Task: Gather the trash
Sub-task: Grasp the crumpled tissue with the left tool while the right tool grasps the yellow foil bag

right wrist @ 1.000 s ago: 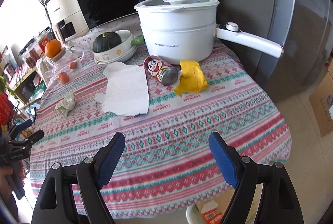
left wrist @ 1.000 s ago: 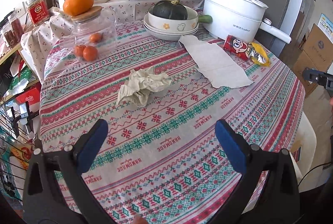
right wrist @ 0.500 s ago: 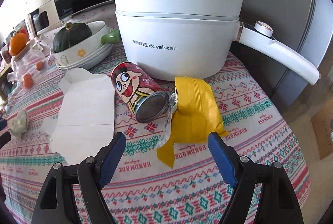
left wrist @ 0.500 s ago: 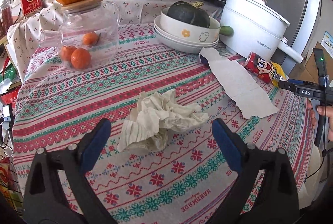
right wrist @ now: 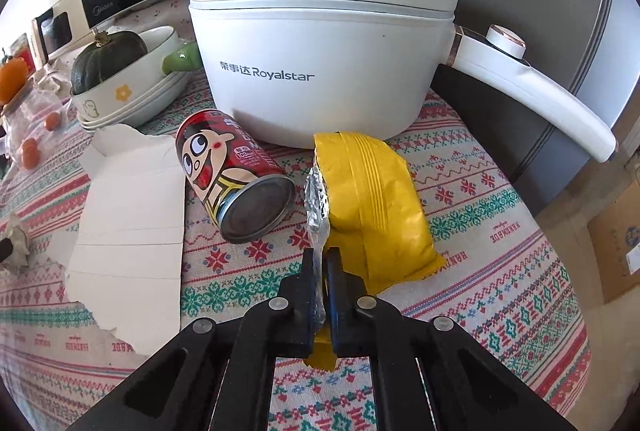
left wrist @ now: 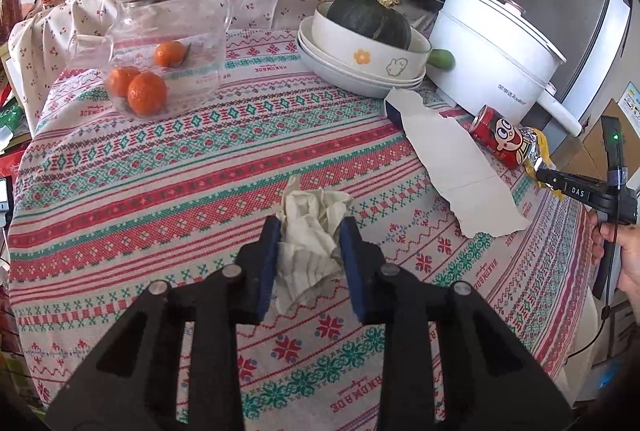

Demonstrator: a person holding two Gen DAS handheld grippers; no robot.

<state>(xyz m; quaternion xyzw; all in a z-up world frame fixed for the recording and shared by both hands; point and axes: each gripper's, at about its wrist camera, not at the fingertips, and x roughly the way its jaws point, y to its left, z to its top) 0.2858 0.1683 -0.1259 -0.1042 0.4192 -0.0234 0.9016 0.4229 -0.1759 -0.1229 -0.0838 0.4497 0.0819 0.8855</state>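
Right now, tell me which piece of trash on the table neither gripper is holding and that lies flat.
The torn white paper. It lies flat beside the red can, untouched, unlike the crumpled tissue and yellow wrapper.

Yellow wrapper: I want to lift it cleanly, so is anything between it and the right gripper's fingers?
Nothing visible. The right gripper is already shut on the yellow wrapper at its silver foil edge. The red can lies just left, not between.

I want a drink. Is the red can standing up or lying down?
Lying down. The red can rests on its side on the tablecloth, round bottom end facing the camera. Full or empty: cannot tell.
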